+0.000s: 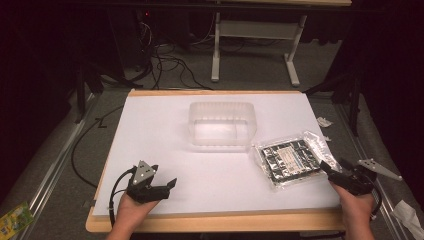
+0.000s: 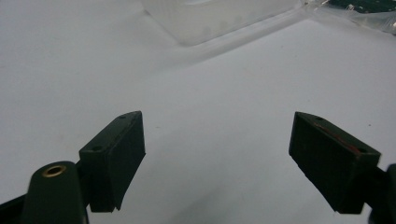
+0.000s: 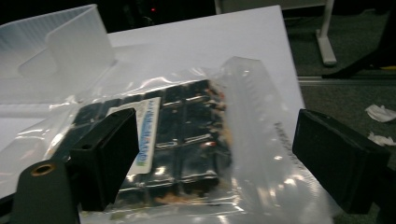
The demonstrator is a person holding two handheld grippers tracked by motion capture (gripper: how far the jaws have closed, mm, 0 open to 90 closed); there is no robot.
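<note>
At the lower right of the high view, the right hand-held gripper (image 1: 334,171) was spread wide around the clear plastic bag holding a dark circuit board (image 1: 292,159), apparently not yet gripped. The translucent plastic bin (image 1: 222,125) at frame centre lay empty; the left hand-held gripper (image 1: 167,187) was open, idle on the white bench (image 1: 165,130).
</note>
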